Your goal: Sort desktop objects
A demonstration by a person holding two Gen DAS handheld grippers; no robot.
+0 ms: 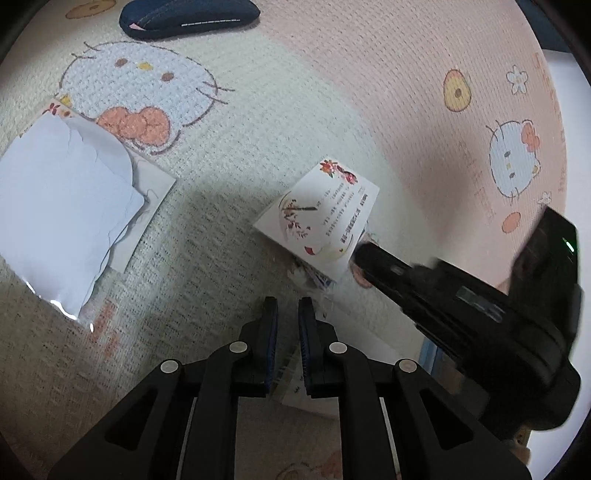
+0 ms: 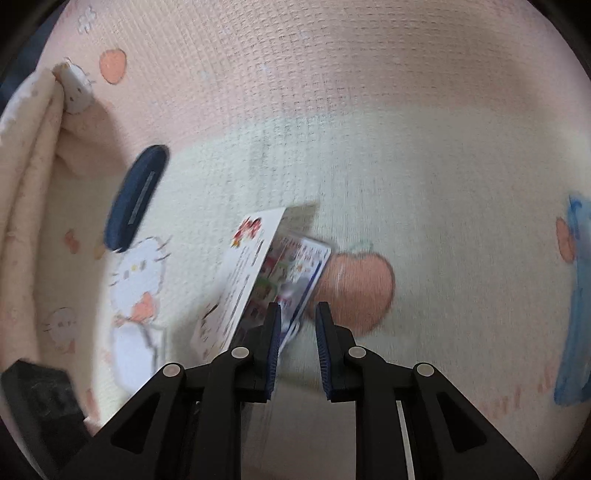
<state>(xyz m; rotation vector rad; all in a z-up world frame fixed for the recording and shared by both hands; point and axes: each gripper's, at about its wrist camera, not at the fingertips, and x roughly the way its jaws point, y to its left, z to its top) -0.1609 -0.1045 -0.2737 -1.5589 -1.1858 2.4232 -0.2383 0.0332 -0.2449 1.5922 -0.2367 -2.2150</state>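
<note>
The cards, a white flowery one stacked on a colourful one, sit on the cartoon-print mat, and this looks like the pick-up step of the sorting. The left gripper is nearly closed on the stack's near edge. The right gripper, jaws narrow, seems to pinch the colourful card's corner, so next comes a careful lift without sliding them apart.

Pink and cream woven cloth printed with white cartoon cats, orange bows and apples, navy blue pouch with a pale stripe, white card with red flowers and dark text, plain white torn paper, black claws with blue pads
</note>
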